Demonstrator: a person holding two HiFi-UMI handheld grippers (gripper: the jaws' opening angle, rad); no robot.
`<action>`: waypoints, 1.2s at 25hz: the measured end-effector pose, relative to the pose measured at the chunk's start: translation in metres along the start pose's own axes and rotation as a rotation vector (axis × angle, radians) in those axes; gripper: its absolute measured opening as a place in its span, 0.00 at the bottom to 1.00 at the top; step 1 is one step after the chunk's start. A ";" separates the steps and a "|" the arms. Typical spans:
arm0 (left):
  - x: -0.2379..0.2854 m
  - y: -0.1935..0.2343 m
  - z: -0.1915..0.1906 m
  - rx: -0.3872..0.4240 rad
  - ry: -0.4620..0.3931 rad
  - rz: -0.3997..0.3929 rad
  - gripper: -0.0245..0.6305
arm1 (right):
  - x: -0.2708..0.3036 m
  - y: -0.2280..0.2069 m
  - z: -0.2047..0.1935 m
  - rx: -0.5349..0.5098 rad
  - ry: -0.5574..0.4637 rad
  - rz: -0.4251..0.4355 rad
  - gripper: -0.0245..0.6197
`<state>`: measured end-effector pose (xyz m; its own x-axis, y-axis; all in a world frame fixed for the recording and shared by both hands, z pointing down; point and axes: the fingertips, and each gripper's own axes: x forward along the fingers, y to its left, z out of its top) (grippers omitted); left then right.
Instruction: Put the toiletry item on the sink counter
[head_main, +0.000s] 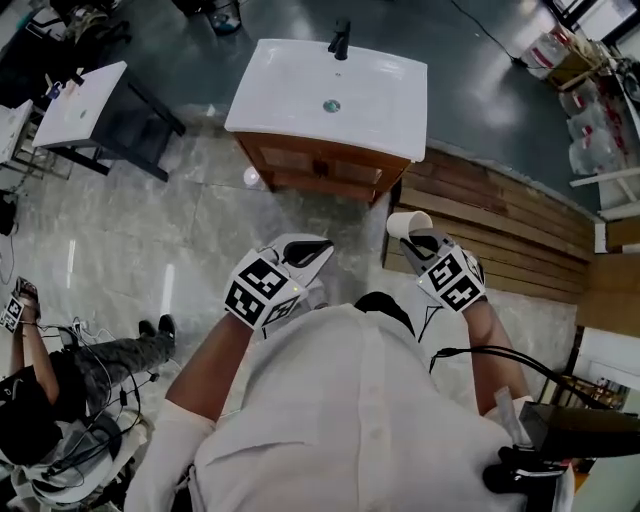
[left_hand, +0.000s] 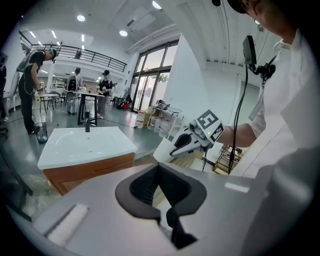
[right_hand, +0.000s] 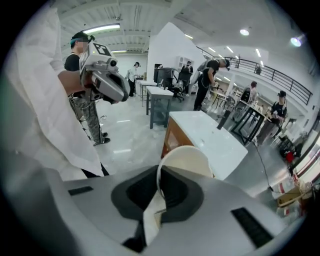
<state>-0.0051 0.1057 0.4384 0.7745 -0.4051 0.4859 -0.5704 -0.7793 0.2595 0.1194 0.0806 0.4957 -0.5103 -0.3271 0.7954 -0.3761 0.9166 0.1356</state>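
Right gripper is clamped on the wall of the white cup. Cup is in the air, short of the sink counter, over the floor. Left gripper has its jaws together with nothing in them.
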 end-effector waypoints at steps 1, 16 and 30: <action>-0.002 0.012 0.003 -0.013 -0.008 0.011 0.05 | 0.007 -0.012 0.008 0.006 -0.003 0.002 0.05; 0.033 0.172 0.064 -0.187 -0.070 0.206 0.05 | 0.135 -0.264 0.085 -0.194 0.050 0.080 0.05; 0.070 0.278 0.123 -0.319 -0.103 0.444 0.05 | 0.287 -0.457 0.128 -0.412 0.135 0.172 0.05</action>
<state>-0.0757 -0.1983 0.4416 0.4545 -0.7186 0.5264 -0.8902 -0.3462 0.2961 0.0461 -0.4617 0.5867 -0.4230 -0.1544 0.8929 0.0580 0.9787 0.1967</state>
